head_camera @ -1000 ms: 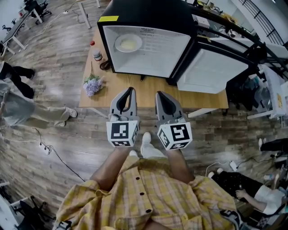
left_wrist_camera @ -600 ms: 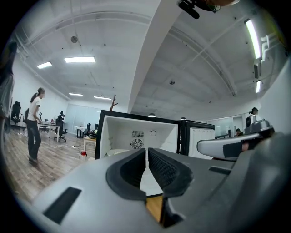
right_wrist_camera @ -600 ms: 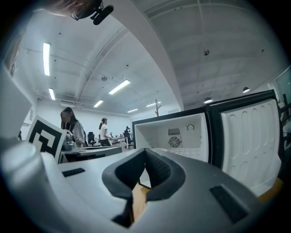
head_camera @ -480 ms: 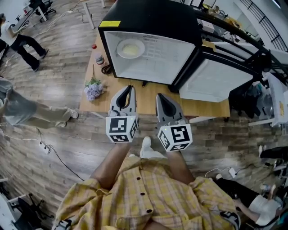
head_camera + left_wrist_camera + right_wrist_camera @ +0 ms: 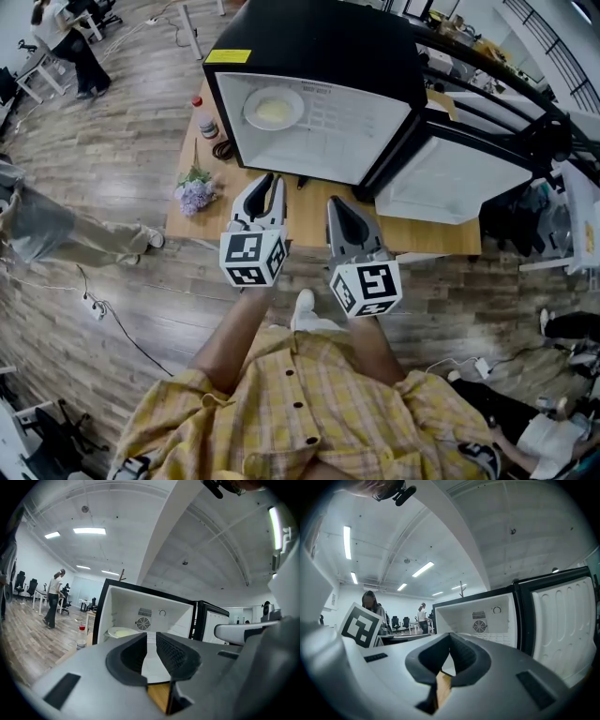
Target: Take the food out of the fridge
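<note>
Far left on the counter (image 5: 427, 234): a small bottle (image 5: 207, 126) and, nearer, a bunch of pale purple flowers (image 5: 195, 194), both outside the fridge (image 5: 323, 42) and well apart from either tool.

Next, the left tongs (image 5: 268, 178), held about level over the near part of the counter and pointed at the open cabinet. Released, having just been parting to a narrow slit, with nothing between the pads.

Ahead of them, on the shelf in the left part of the white interior: the plate (image 5: 273, 108) of pale yellow food, untouched and well apart from the tips.

Right of that, the right tongs (image 5: 335, 200), just beside the left pair and likewise level. Clenched tip to tip, empty.

Farthest right, the fridge door (image 5: 450, 178), standing wide open.

Judged from this: door already open, so access is done. Food not yet gripped, not yet lifted, not yet out. Left to do:
- closing the gap to the shelf
- probably widening the left pair further for the plate rim
- taking hold and drawing the plate out level
- setting it down on the counter

Barely past the start.
</note>
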The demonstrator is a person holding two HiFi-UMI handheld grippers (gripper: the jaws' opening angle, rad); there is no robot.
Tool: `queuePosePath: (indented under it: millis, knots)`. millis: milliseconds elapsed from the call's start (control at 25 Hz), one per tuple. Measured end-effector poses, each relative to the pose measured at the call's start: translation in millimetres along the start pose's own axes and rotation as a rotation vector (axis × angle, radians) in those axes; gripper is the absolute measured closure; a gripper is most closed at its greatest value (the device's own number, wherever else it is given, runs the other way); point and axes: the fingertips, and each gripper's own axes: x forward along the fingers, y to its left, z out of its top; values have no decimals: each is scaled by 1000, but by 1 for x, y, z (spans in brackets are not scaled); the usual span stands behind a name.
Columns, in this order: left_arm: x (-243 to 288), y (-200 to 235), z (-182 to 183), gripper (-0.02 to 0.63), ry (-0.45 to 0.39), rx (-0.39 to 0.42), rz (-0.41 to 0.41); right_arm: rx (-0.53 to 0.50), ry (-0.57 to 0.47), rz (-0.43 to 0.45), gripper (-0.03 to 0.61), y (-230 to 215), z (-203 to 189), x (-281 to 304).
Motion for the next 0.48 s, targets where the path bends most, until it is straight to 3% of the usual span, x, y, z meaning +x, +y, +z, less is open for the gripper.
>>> queuePosePath:
  millis: [320, 480]
  knots:
    - [19, 14, -10, 541, 17, -104, 27, 5, 2, 14, 571, -11, -1, 10]
    - [30, 20, -17, 537, 28, -199, 29, 4, 5, 23, 571, -16, -1, 13]
